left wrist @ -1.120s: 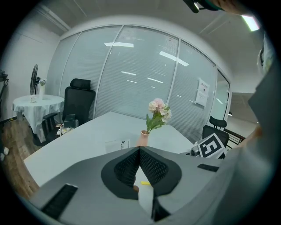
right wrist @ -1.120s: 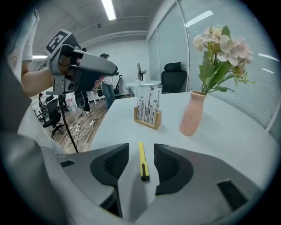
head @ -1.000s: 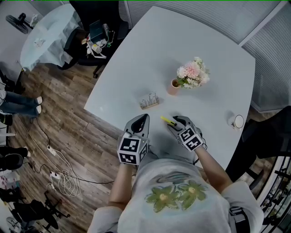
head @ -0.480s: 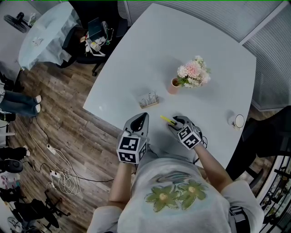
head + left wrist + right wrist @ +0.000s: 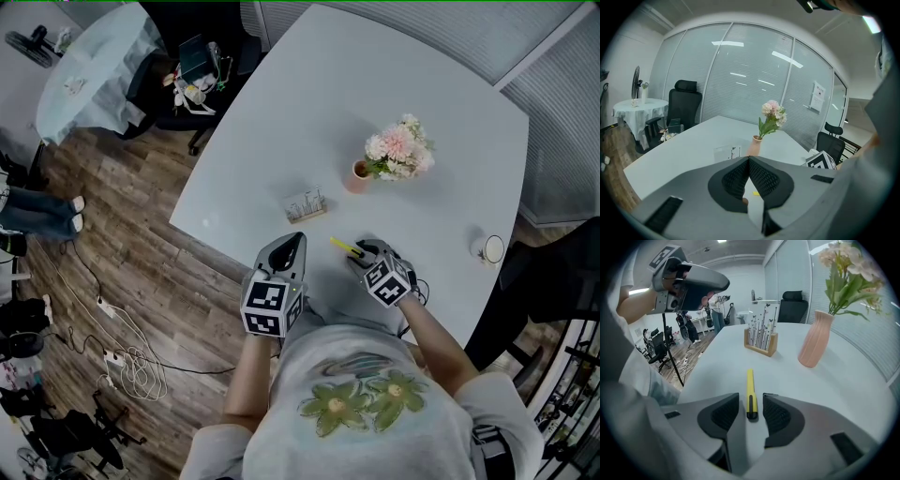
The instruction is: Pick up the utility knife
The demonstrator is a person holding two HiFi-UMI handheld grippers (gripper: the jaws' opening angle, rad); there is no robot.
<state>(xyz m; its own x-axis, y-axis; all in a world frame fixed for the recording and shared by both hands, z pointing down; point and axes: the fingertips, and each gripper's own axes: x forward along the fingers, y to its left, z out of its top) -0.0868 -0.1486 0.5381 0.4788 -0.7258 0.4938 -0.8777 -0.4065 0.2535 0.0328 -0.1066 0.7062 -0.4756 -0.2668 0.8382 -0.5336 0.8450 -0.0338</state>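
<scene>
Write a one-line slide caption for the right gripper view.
Right gripper, jaws apart but just closing in, straddles the yellow utility knife lying on the white table, pink vase beyond.

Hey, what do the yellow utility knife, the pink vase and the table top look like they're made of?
The utility knife is probably plastic: an even yellow body, a black slider, a slight sheen. The vase is likely matte ceramic, pink with no glare, though plastic is possible. The table seems to be smooth white laminate, faintly reflective.

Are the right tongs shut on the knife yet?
Open: right tongs straddle the knife, gaps both sides; they have just been closing.
</scene>
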